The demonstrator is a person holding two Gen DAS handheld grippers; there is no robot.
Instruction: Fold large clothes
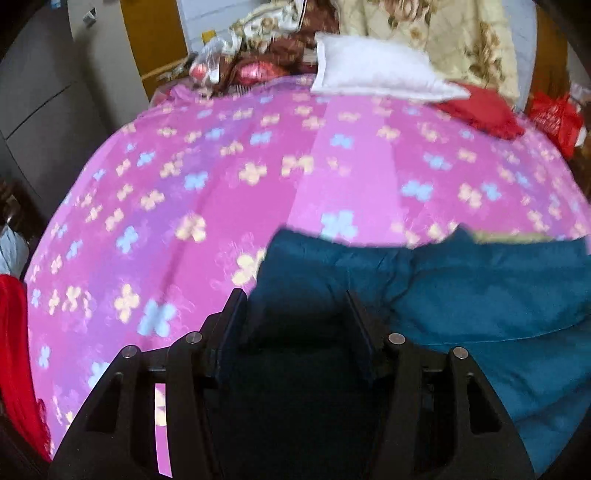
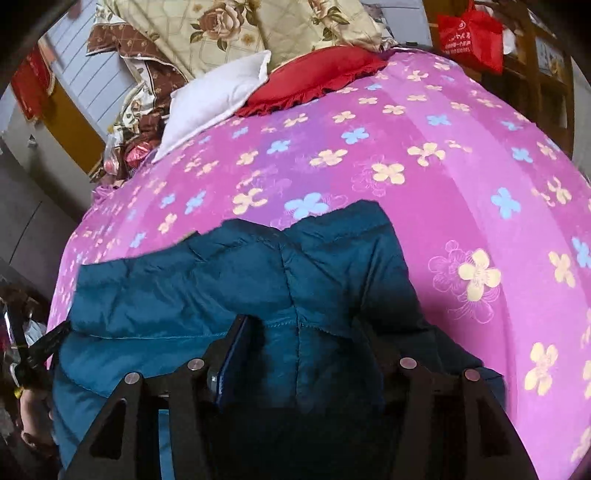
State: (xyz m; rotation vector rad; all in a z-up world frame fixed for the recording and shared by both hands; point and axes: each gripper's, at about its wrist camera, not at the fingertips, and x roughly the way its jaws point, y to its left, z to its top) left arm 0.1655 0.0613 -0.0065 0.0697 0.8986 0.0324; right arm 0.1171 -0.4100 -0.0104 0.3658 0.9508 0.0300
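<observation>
jacket: teal padded jacket (image 1: 461,295) lying on the pink flowered bedspread (image 1: 207,192), at the near edge of the bed, bunched in thick folds; stitched seams showing in the right wrist view (image 2: 229,280)
left gripper: left gripper (image 1: 297,314) sitting at the jacket's left end, fingers spread wide, a dark fold of jacket lying between them; cannot tell if the pads are touching cloth, view is blurring
right gripper: right gripper (image 2: 299,336) sitting over the jacket's right part, fingers spread wide, jacket fabric bulging up between them; not pinching it
bedspread: covering the whole bed (image 2: 424,155), jacket taking only the near strip of it
white pillow: white pillow (image 1: 373,70) lying far from the jacket, at the head of the bed (image 2: 218,99)
red cushion: red frilled cushion (image 2: 317,81) touching the white pillow's right side, also far beyond the jacket (image 1: 480,110)
quilts: cream and brown floral quilts (image 2: 229,29) piling up behind the pillow
red bag: red bag (image 2: 472,33) hanging beyond the jacket, past the bed's far right corner
other: second gripper frame and a hand (image 2: 33,410) showing just left of the jacket in the right wrist view
</observation>
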